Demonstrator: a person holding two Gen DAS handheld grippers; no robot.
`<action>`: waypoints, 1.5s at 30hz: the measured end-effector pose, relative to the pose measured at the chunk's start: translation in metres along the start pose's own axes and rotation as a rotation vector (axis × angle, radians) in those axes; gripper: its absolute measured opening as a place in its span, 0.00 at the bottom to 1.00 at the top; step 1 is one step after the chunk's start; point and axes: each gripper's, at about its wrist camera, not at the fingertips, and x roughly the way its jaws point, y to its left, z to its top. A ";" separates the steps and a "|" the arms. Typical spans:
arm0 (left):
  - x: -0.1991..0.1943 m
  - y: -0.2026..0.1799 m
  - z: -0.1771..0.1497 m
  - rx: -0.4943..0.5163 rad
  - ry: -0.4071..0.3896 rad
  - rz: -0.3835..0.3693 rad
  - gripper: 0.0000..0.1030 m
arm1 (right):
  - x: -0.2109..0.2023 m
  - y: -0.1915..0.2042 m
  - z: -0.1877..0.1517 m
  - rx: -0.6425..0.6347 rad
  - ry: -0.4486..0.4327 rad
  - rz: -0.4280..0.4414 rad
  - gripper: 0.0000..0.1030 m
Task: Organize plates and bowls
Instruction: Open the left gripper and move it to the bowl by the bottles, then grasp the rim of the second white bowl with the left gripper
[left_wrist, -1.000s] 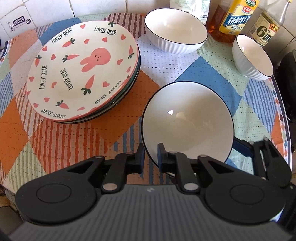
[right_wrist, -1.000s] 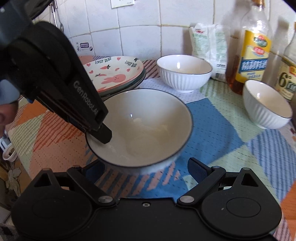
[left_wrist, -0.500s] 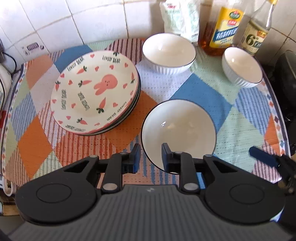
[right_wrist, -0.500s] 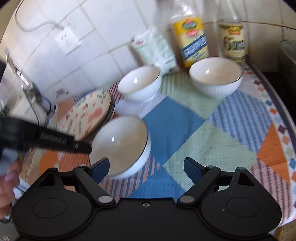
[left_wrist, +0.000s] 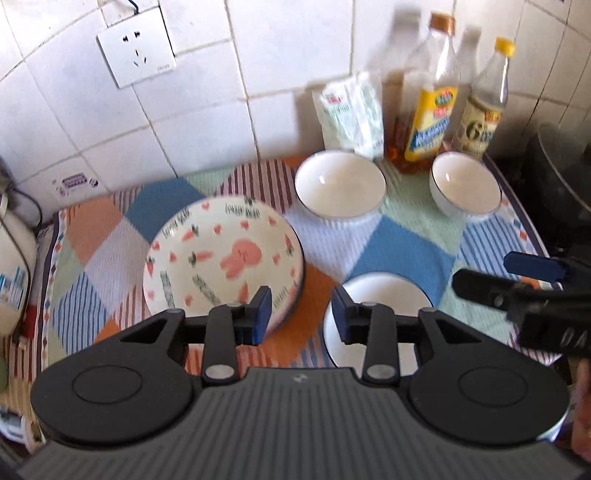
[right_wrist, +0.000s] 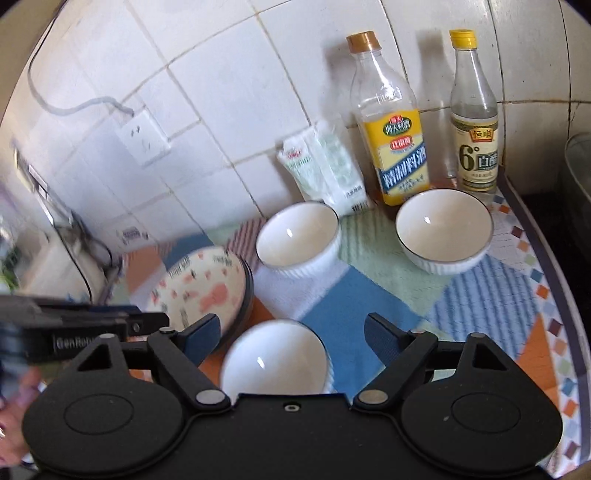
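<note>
A stack of plates topped by a pink rabbit plate (left_wrist: 225, 258) (right_wrist: 207, 291) sits on the patchwork cloth at the left. Three white bowls rest on the cloth: a near one (left_wrist: 384, 299) (right_wrist: 275, 356), a back middle one (left_wrist: 340, 184) (right_wrist: 297, 236) and a back right one (left_wrist: 465, 184) (right_wrist: 443, 225). My left gripper (left_wrist: 301, 314) is open and empty, raised above the near bowl's left rim. My right gripper (right_wrist: 293, 336) is open and empty, raised over the near bowl; it also shows in the left wrist view (left_wrist: 517, 284).
A yellow-labelled oil bottle (right_wrist: 391, 129), a vinegar bottle (right_wrist: 474, 122) and a white packet (right_wrist: 325, 170) stand against the tiled wall behind the bowls. A wall socket (left_wrist: 136, 46) is above. A dark pot (left_wrist: 561, 177) sits beyond the table's right edge.
My left gripper opened and let go of the near bowl, which now rests on the cloth. Both grippers pulled up and back from the table.
</note>
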 end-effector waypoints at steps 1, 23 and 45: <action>0.003 0.007 0.004 0.005 -0.003 0.006 0.36 | 0.003 0.001 0.006 0.032 -0.004 0.014 0.81; 0.148 0.038 0.105 0.293 0.028 -0.130 0.43 | 0.141 -0.028 0.054 0.532 0.056 -0.176 0.58; 0.198 0.009 0.105 0.406 0.092 -0.242 0.09 | 0.179 -0.030 0.060 0.463 0.120 -0.264 0.12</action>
